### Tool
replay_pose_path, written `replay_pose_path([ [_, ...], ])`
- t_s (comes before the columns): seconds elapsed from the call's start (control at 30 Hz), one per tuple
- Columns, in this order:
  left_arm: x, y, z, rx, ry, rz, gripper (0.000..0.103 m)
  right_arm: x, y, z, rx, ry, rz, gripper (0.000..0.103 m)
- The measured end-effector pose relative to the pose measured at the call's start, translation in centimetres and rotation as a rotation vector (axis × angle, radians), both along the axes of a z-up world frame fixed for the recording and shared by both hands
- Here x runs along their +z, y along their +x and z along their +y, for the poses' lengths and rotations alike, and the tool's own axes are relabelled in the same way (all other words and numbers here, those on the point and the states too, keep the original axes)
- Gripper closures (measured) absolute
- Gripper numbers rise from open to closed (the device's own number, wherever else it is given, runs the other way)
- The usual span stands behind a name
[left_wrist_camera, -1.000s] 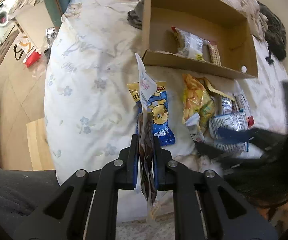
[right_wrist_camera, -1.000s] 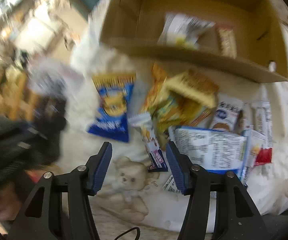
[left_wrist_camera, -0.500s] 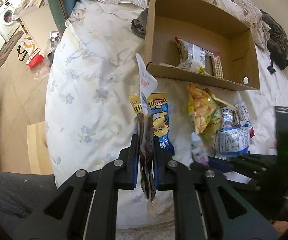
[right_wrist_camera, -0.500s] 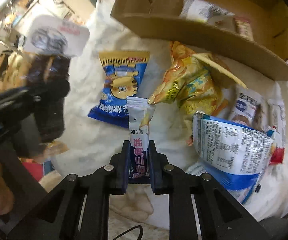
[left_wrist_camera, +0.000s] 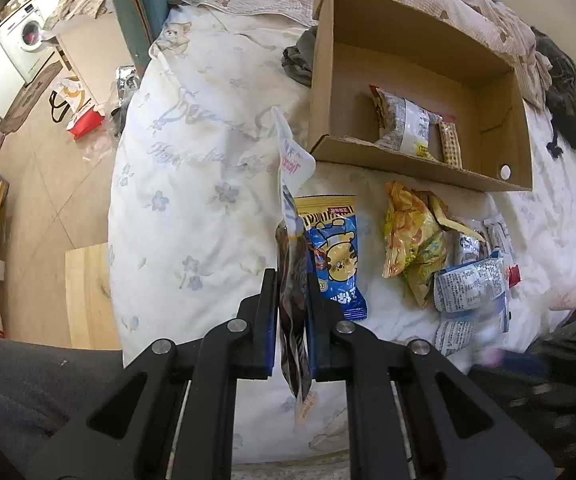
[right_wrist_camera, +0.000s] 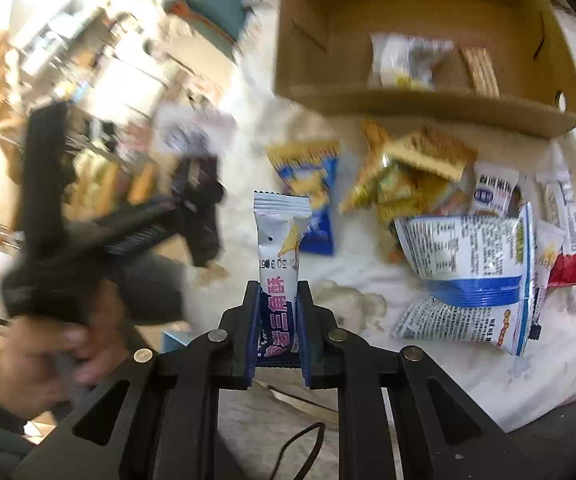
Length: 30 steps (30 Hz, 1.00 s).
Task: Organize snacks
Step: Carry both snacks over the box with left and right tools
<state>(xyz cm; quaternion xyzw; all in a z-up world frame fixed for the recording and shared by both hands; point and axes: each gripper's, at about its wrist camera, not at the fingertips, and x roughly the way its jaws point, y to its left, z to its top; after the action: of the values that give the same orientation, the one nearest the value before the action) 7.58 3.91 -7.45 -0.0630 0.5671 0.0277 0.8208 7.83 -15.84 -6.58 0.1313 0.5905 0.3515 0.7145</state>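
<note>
Your right gripper (right_wrist_camera: 275, 336) is clamping a light, crinkly white snack packet (right_wrist_camera: 279, 248) at its lower end; your left gripper (left_wrist_camera: 292, 320) is pinching a limp dark pouch (left_wrist_camera: 294, 280) mid-body.

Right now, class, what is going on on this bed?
A person is sorting snacks with two tools. The left hand-held gripper is shut on a dark snack pouch, and the right hand-held gripper is shut on a white snack bar. Two packets already lie in the cardboard box. More snacks wait on the white duvet beside it.
</note>
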Motion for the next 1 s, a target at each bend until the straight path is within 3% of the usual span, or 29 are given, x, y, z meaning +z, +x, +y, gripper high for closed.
replay_pose_path([
  [0.13,1.5,0.0,-0.6,-0.013,0.018,-0.05,0.094,3.7,0.7,-3.0,-0.092,0.095,-0.121,0.086],
  [0.33,4.6,0.7,-1.2,-0.037,0.025,-0.119,0.094,6.3,2.4,-6.9,-0.218,0.105,-0.208,0.086],
  [0.67,8.2,5.1,-2.0,-0.072,0.026,-0.186,0.094,8.7,6.4,-10.5,-0.337,0.122,-0.264,0.086],
  [1.0,9.3,10.7,-4.5,-0.138,0.019,-0.22,0.094,7.0,11.2,-10.9,-0.394,0.092,-0.23,0.086],
])
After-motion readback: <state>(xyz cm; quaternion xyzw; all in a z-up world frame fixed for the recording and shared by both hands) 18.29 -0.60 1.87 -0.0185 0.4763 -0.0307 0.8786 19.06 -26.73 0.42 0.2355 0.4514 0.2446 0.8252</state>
